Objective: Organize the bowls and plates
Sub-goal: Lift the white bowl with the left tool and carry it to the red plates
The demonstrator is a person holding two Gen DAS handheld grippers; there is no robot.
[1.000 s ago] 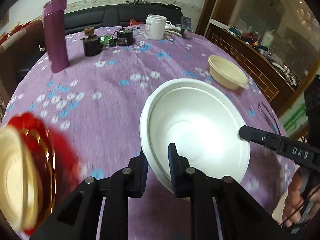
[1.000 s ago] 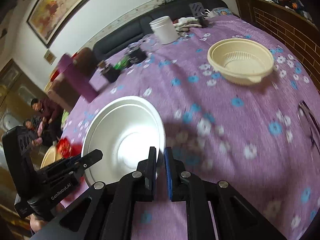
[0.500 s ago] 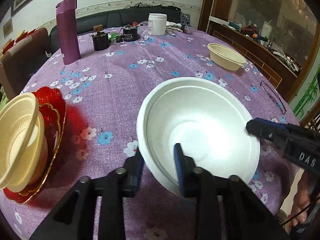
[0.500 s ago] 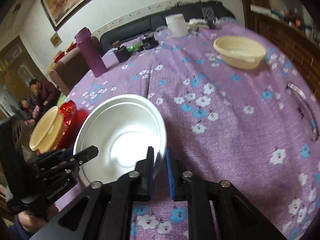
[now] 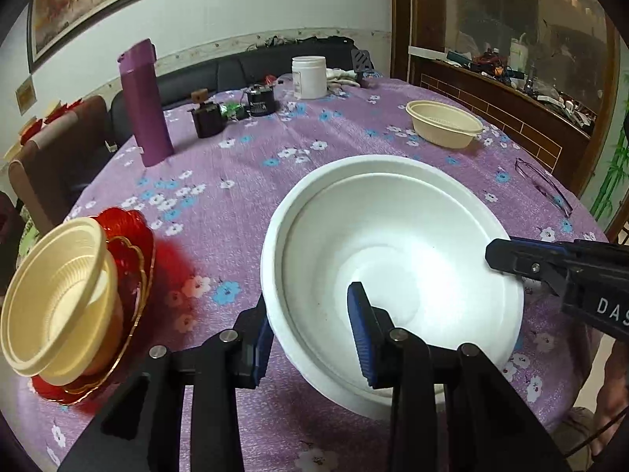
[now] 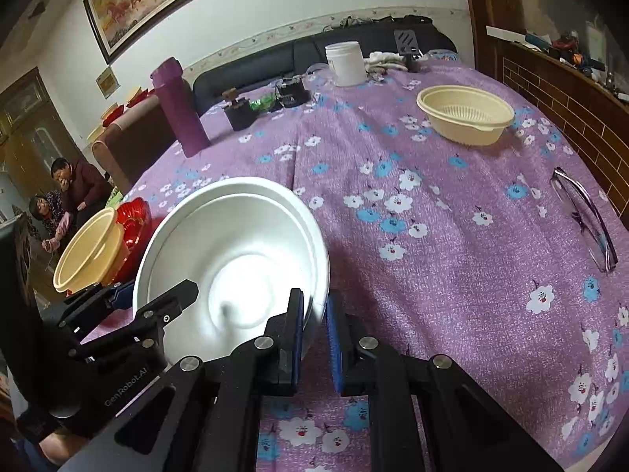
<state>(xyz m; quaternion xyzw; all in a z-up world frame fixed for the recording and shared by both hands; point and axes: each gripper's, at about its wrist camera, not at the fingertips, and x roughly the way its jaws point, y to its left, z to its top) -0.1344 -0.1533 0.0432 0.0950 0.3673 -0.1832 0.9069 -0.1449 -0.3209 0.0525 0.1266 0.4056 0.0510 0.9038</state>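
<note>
A large white bowl (image 5: pixel 393 244) with a stepped rim sits low over the purple flowered tablecloth (image 5: pixel 236 181), near its front edge. My left gripper (image 5: pixel 312 332) straddles the bowl's near-left rim, one pad outside and one inside, open with a wide gap. My right gripper (image 6: pixel 314 330) has the opposite rim of the white bowl (image 6: pixel 236 244) between its blue pads, and its jaws are closing on it. From the right wrist view the left gripper (image 6: pixel 157 291) shows at the bowl's far side. A cream bowl (image 5: pixel 55 299) rests tilted in a red plate (image 5: pixel 133 236) at the left. Another cream bowl (image 5: pixel 444 124) stands far right.
A tall purple flask (image 5: pixel 143 102), two small dark jars (image 5: pixel 208 118) and a white jar (image 5: pixel 309 76) stand along the table's back. Eyeglasses (image 6: pixel 585 220) lie near the right edge. A brown chair (image 5: pixel 51 161) and two seated people (image 6: pixel 67 192) are off to the left.
My left gripper's jaws have spread apart around the rim they were pinching. Both views drew back, bringing the red plate and its cream bowl into view at the left.
</note>
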